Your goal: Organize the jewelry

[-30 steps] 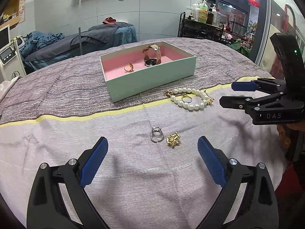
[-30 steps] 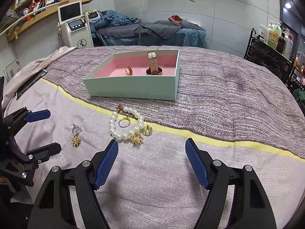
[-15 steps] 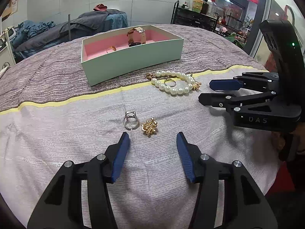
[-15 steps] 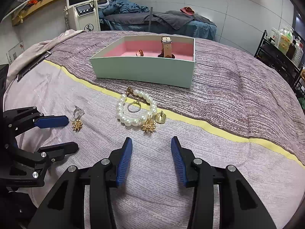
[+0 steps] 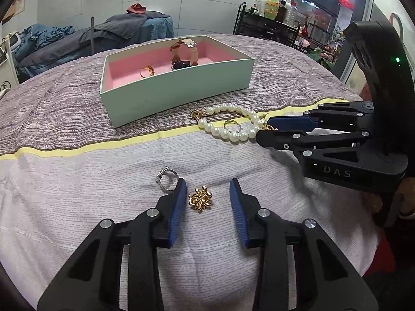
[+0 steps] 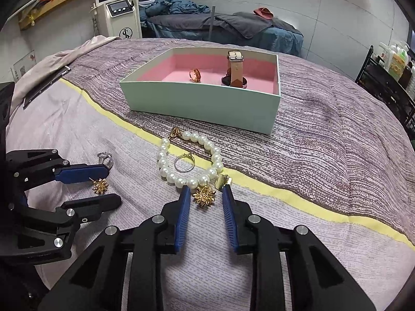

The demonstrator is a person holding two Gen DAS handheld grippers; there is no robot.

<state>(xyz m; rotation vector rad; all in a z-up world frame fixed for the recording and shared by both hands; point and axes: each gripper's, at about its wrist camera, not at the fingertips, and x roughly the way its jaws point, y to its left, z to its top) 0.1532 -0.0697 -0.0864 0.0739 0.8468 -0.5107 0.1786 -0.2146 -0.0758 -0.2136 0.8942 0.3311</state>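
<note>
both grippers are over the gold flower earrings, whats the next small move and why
Probably finish closing both. The left gripper straddles one gold flower earring, the right gripper the other earring; both jaws are closing, pads not yet touching. Then lift toward the box.

A mint-green box [image 5: 179, 96] with pink lining is seen at the upper centre of the frame; a gold ring [image 5: 147, 72] and a watch [image 5: 182, 54] with a tan strap are kept inside. Below it, to the right, a pearl bracelet [image 5: 228, 123] is laid around a silver ring [image 5: 232, 127]. Lower, near the centre, another silver ring [image 5: 167, 181] is tilted beside a flat gold flower earring [image 5: 200, 198]. A second gold flower earring [image 6: 205, 194] is found just below the pearls.
</note>
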